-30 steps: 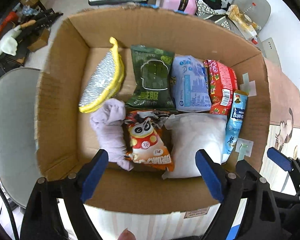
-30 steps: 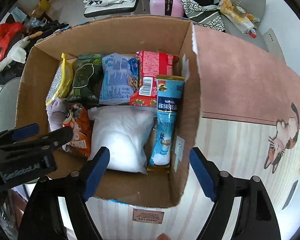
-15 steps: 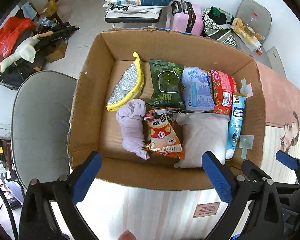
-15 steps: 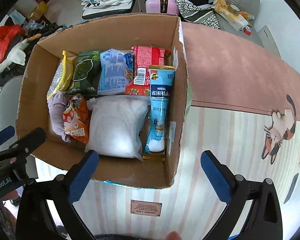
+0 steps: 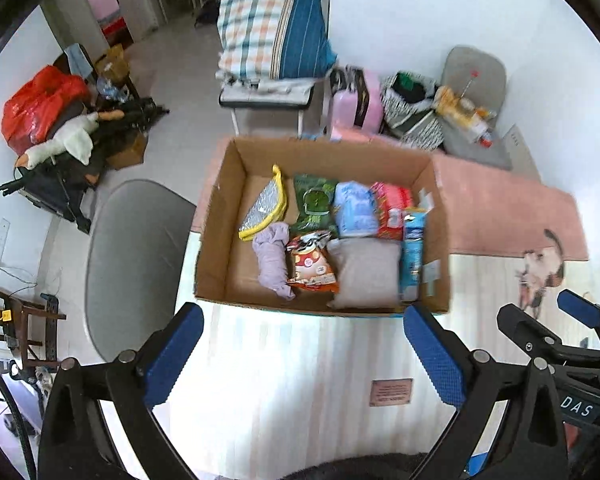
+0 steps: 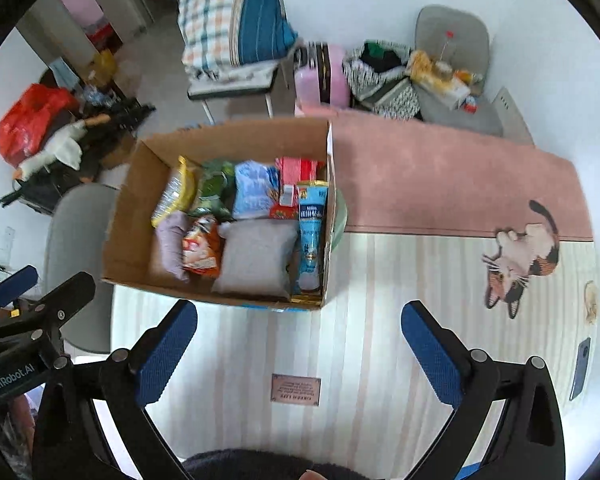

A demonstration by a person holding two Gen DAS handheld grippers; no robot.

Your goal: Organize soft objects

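Note:
An open cardboard box (image 5: 224, 216) (image 6: 128, 216) stands on the striped table mat, packed with soft goods. Inside lie a white pillow-like bag (image 5: 366, 272) (image 6: 256, 262), an orange snack bag (image 5: 312, 266) (image 6: 200, 248), a lilac cloth roll (image 5: 272, 258) (image 6: 170, 242), a yellow-rimmed silver pouch (image 5: 264, 204), a green pack (image 5: 314, 204), a pale blue pack (image 5: 354, 208), a red pack (image 5: 390, 208) and a blue tube (image 5: 412, 252) (image 6: 312, 232). My left gripper (image 5: 304, 356) hovers open, high above the box's near edge, holding nothing. My right gripper (image 6: 298, 354) is open and empty too, above the mat near the box's right corner.
A pink mat with a cat picture (image 6: 520, 248) covers the table right of the box. A grey chair (image 5: 132, 264) stands at the left. Behind are a stool with folded bedding (image 5: 272, 36), a pink suitcase (image 5: 356, 100), bags, and a red bag with clutter (image 5: 40, 108) on the floor.
Both grippers have risen and drawn back from the box, so it looks smaller and more of the room shows. Their jaws opened wider early on. The box contents have not moved.

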